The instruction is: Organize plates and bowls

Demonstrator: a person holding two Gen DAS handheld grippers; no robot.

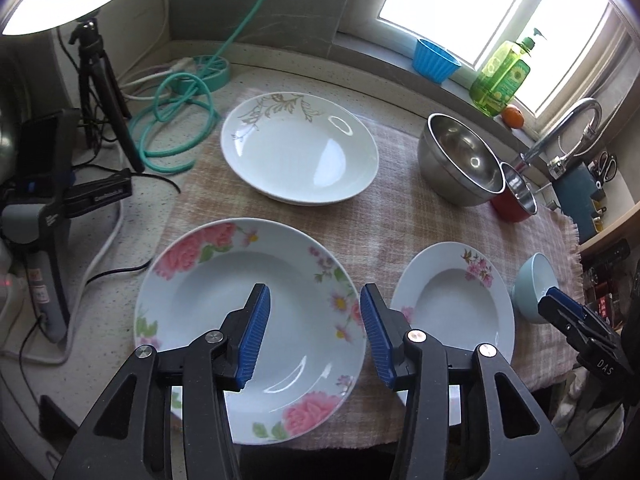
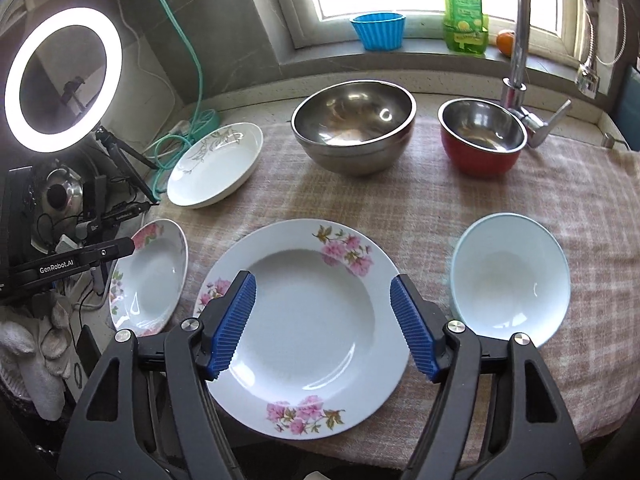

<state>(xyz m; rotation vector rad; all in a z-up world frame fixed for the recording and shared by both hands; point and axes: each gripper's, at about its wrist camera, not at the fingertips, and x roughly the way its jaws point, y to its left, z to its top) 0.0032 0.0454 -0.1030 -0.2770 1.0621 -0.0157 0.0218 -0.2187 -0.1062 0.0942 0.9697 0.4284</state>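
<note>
On a checked cloth (image 1: 380, 216), a large rose-patterned plate (image 1: 216, 276) lies under my left gripper (image 1: 314, 292), which hovers open above it and holds nothing. To its right are a smaller pink-flowered plate (image 1: 452, 300) and a pale blue bowl (image 1: 534, 280). My right gripper (image 2: 322, 280) stands open over that pink-flowered plate (image 2: 312, 320), apart from it. The pale blue bowl (image 2: 510, 276) sits at its right and the rose plate (image 2: 150, 276) at its left. Further back are a white plate with gold leaves (image 1: 300, 148), a steel bowl (image 2: 352, 124) and a red bowl (image 2: 480, 136).
A tap (image 2: 520, 40) rises at the back right. On the window sill stand a blue cup (image 2: 378, 30), a green soap bottle (image 2: 464, 12) and an orange (image 2: 505, 42). On the left are a ring light (image 2: 64, 72), its tripod (image 1: 100, 92) and a green hose (image 1: 176, 120).
</note>
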